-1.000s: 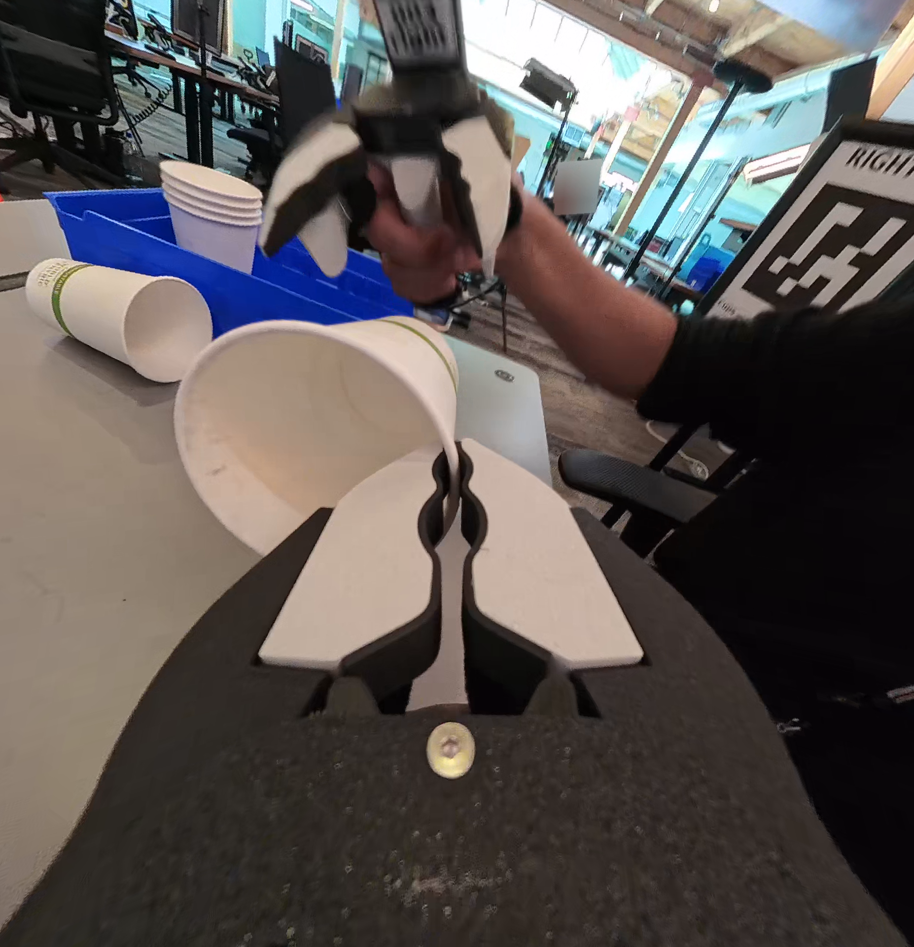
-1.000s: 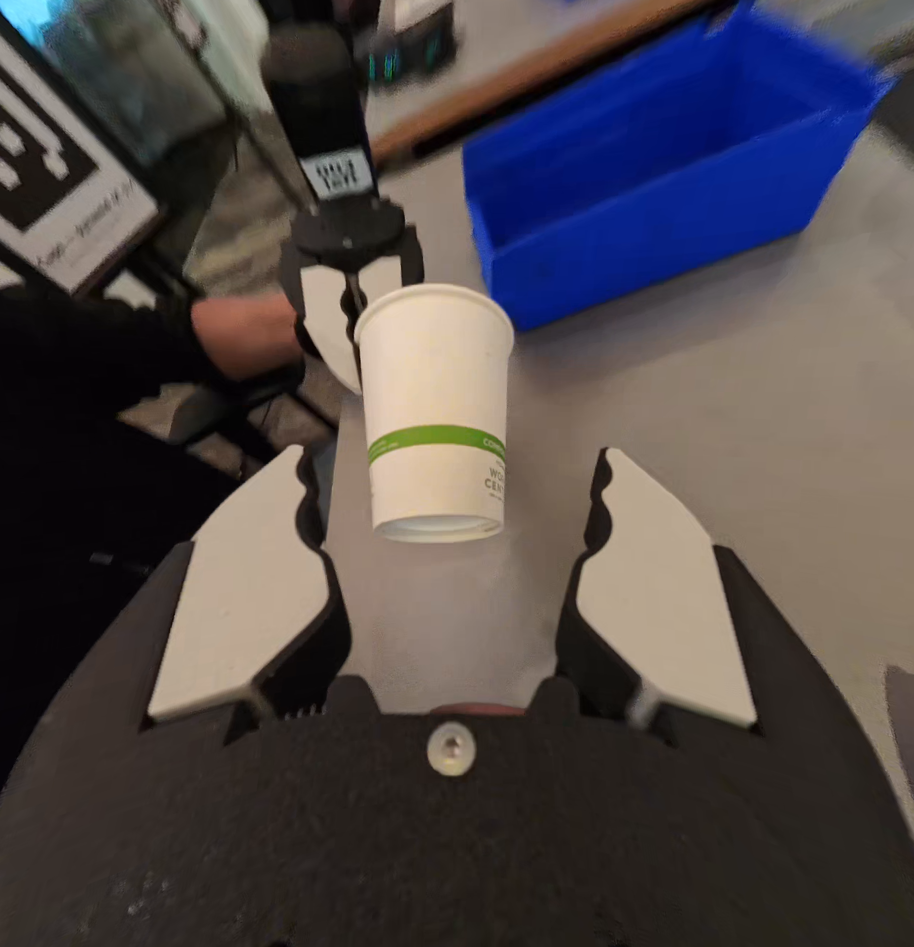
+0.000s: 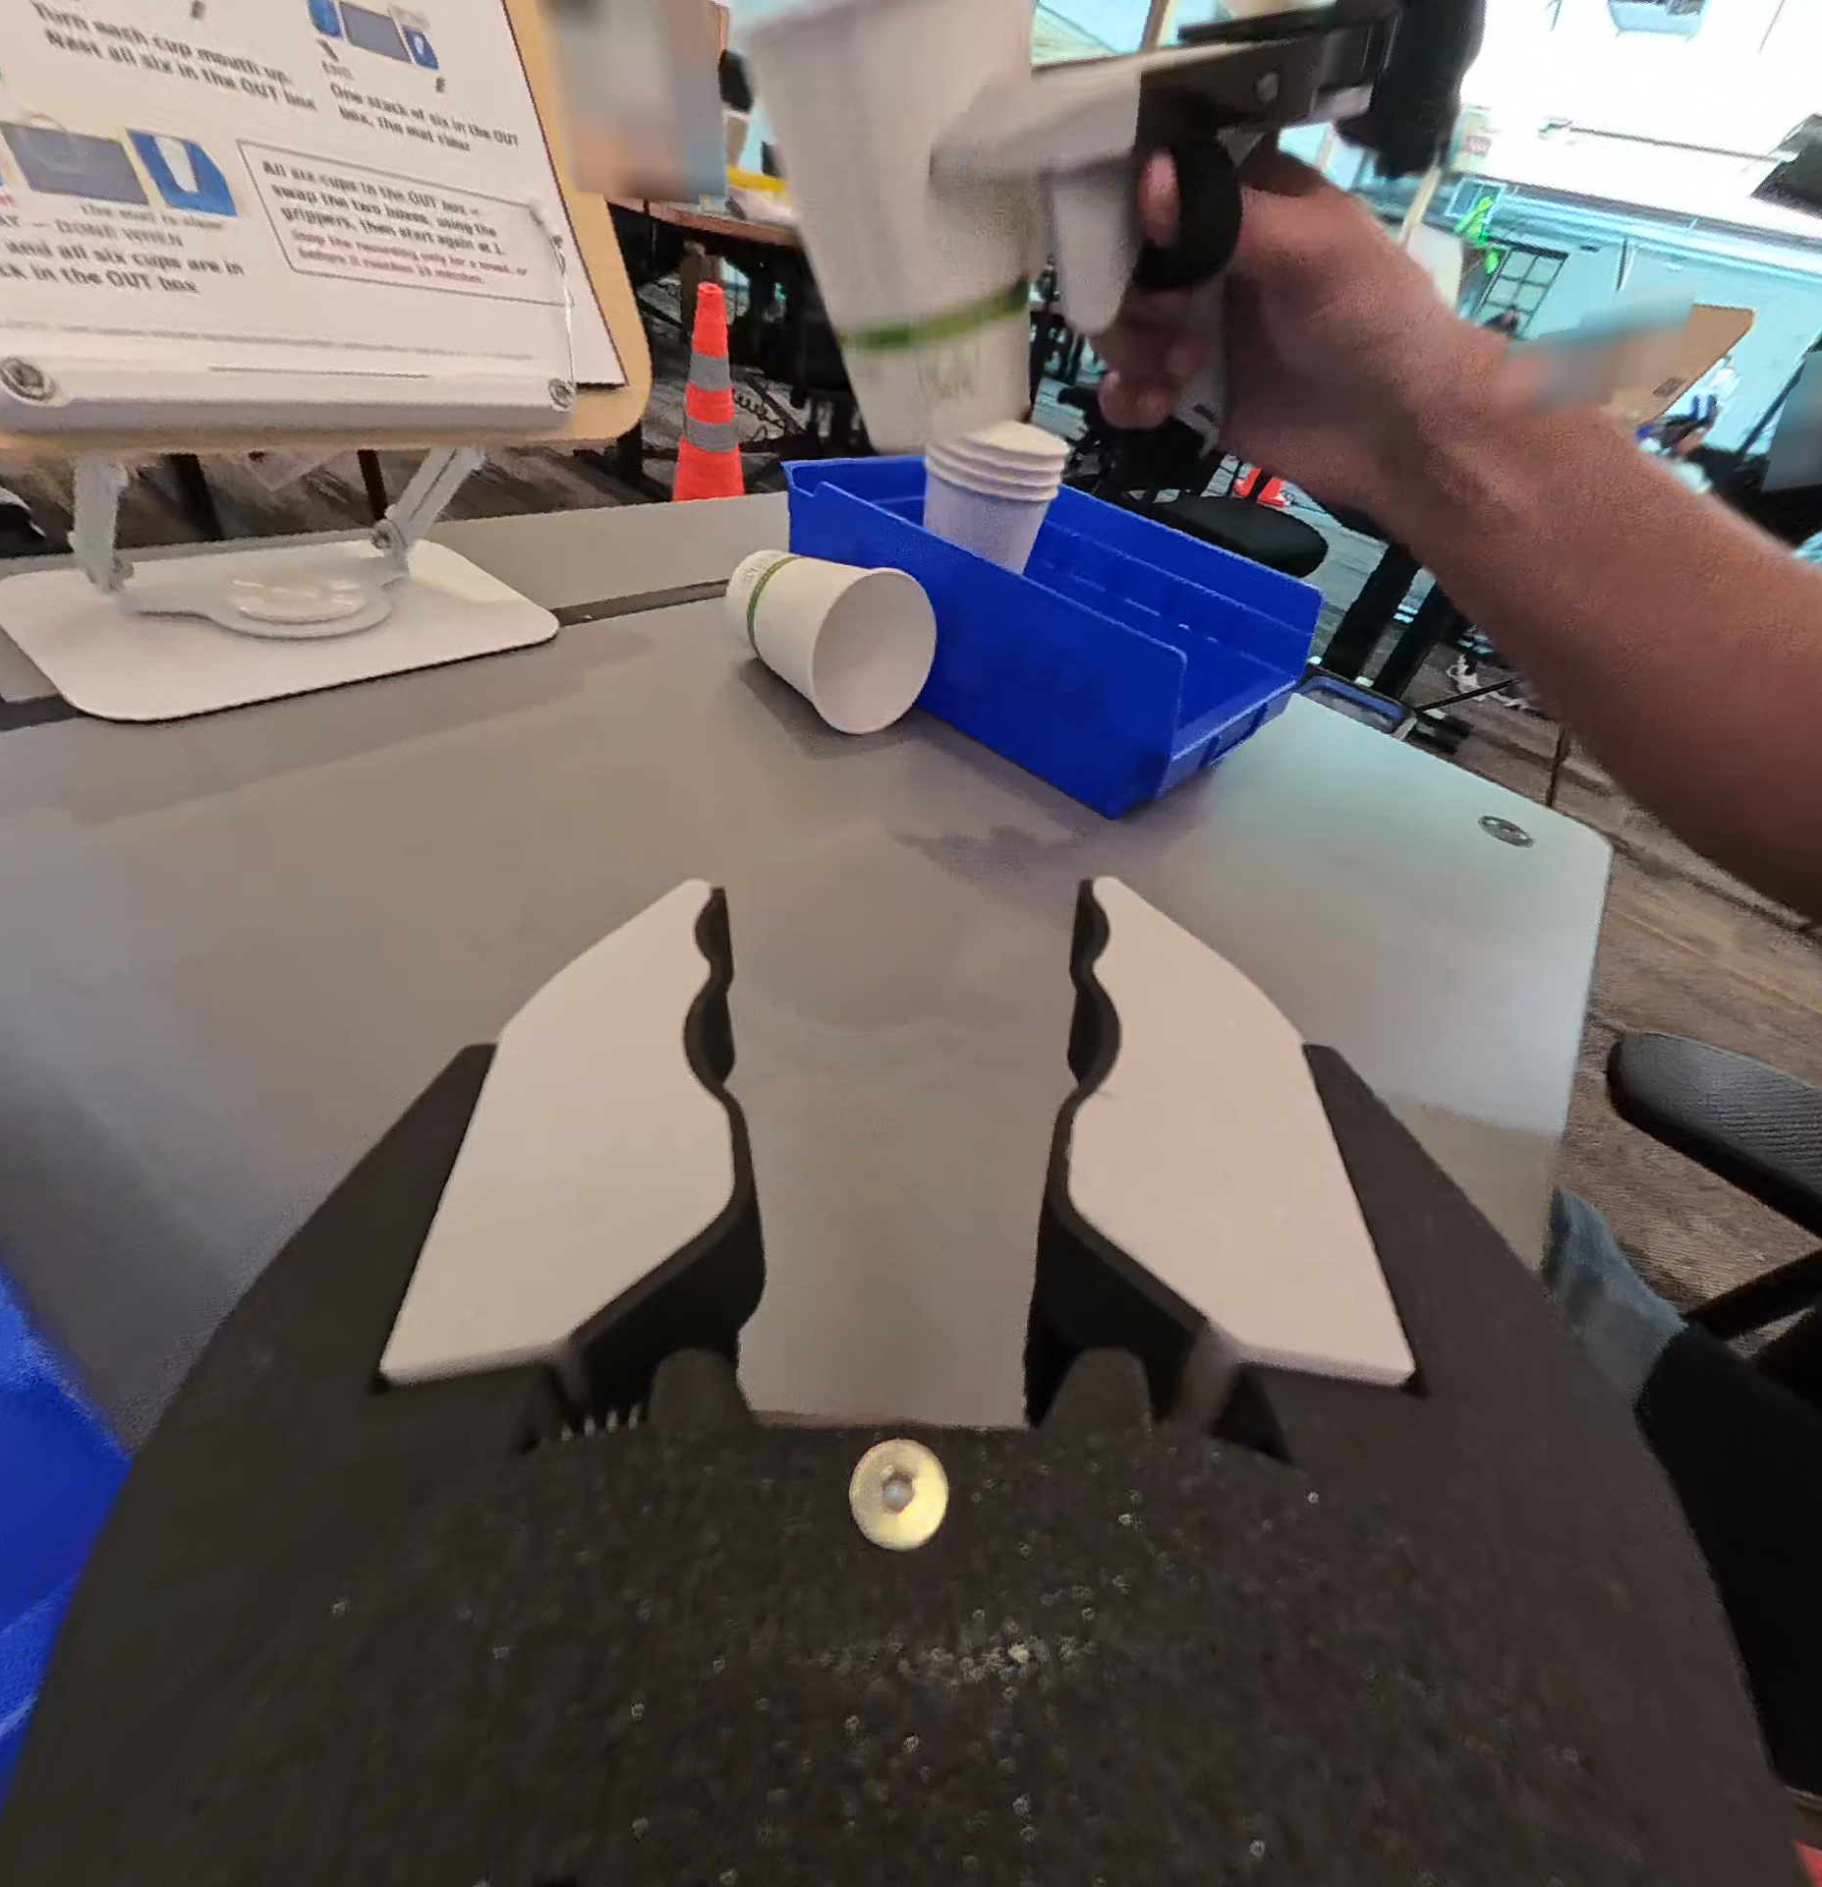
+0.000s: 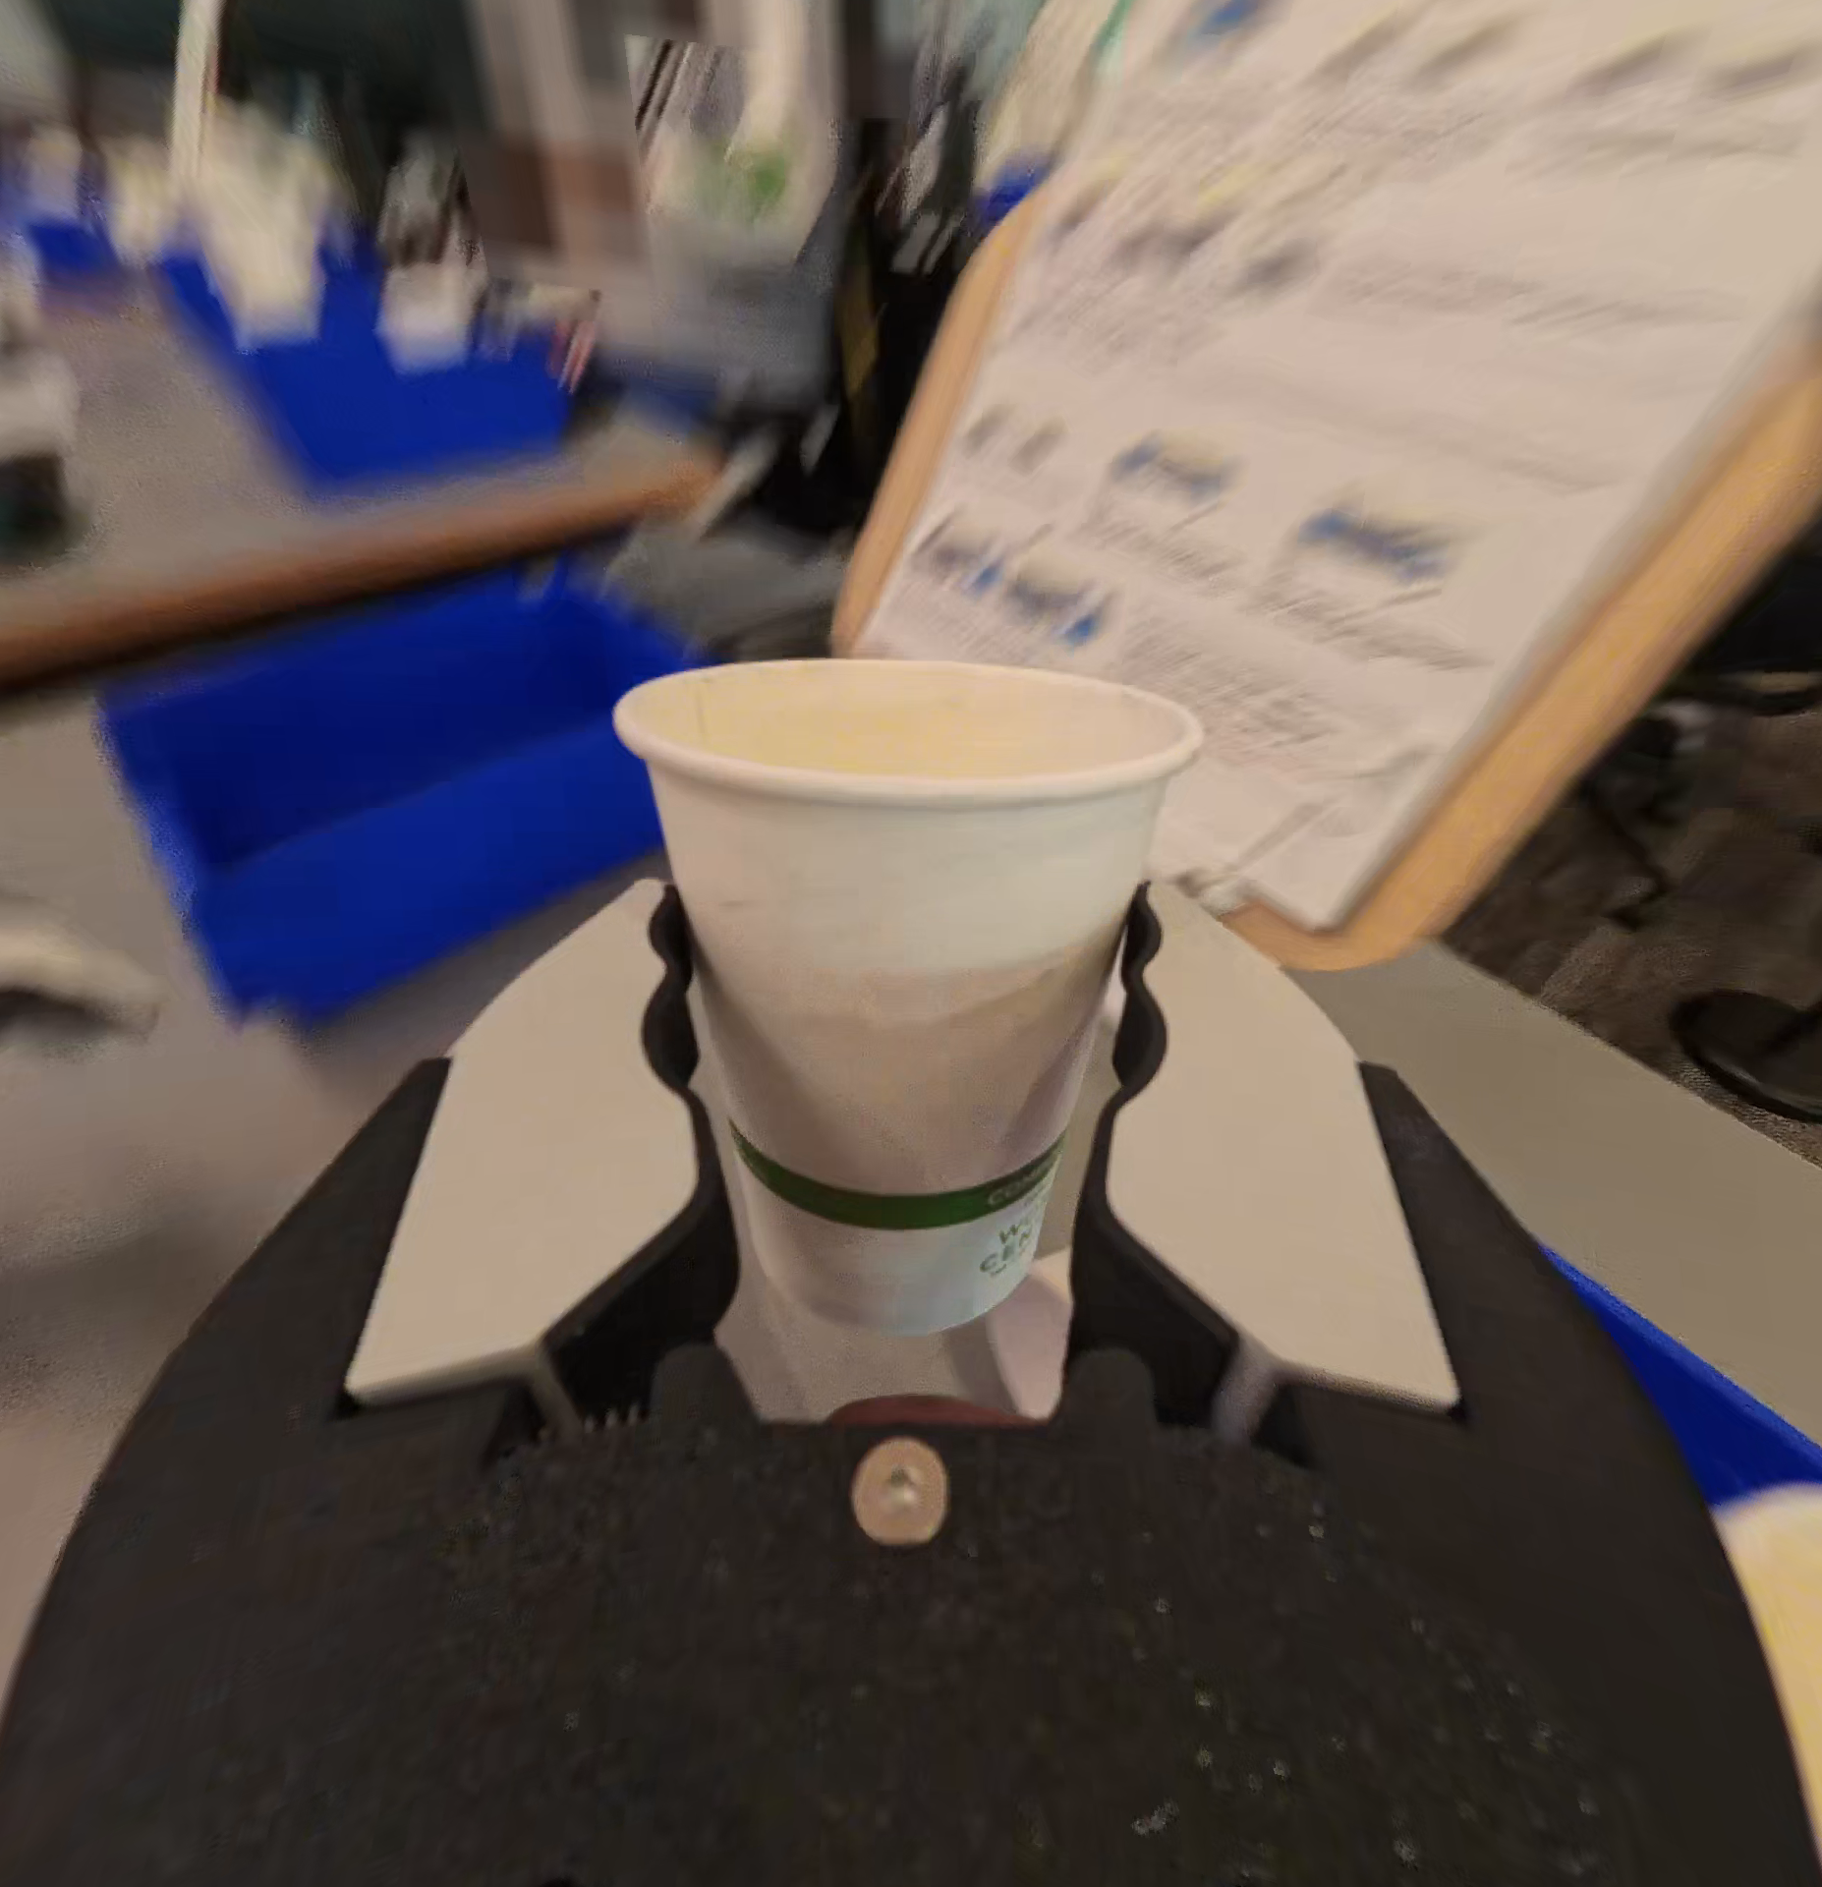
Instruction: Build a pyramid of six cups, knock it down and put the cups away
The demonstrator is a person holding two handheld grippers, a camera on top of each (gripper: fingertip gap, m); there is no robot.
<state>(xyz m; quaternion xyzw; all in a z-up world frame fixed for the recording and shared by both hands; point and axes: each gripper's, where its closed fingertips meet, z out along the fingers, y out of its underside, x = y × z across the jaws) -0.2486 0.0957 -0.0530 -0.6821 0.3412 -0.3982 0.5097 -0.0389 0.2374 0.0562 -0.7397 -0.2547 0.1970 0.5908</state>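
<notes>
Right gripper (image 4: 902, 980) fingers clamp a paper cup (image 4: 902, 970) upright. Left gripper (image 3: 897, 980) fingers spread apart, empty, over the tabletop (image 3: 376, 868).

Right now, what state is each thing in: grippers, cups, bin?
Left gripper: open, empty.
Right gripper: shut on held cup, mouth up.
Stack of cups: nested, mouth up, in blue bin.
Lying cup: on its side on table, beside the bin.

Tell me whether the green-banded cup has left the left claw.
Yes. The cup now sits in the right claw, high above the blue bin.
</notes>
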